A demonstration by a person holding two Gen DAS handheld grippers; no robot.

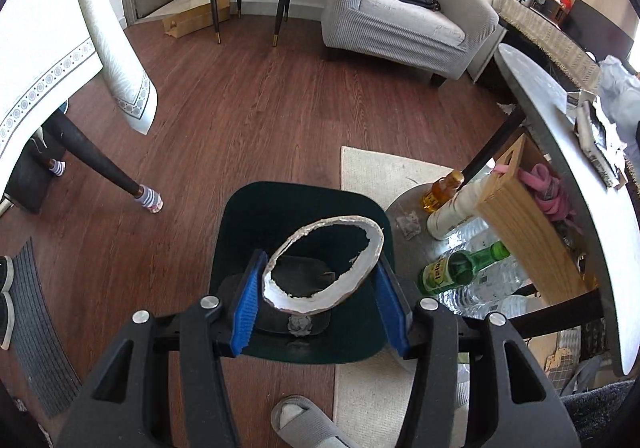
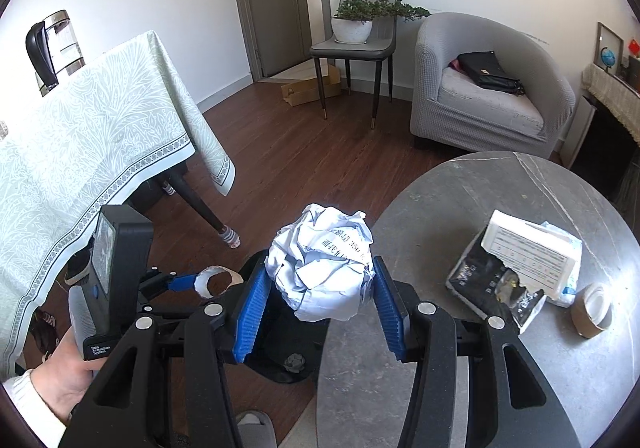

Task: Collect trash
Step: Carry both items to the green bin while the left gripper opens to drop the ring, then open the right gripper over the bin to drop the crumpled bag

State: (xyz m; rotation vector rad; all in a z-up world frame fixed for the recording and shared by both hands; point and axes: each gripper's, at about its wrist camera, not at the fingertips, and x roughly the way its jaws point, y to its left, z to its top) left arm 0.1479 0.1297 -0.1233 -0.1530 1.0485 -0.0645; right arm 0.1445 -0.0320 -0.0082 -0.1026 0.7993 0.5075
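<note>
Blue-padded jaws of the left gripper [image 1: 318, 298] clamp a torn paper ring [image 1: 324, 262]; the right gripper [image 2: 318, 306] clamps crumpled paper [image 2: 322, 266].

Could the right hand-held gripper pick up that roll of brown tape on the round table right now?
Probably not yet: the right hand-held gripper is shut on a crumpled paper ball, so nothing else fits. The tape roll itself lies unobstructed.

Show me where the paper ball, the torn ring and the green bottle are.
paper ball [image 2: 324, 268], right wrist view, on its crumpled front.
torn ring [image 1: 374, 248], left wrist view, on its white right edge.
green bottle [image 1: 460, 270], left wrist view, on its body near the label.
</note>
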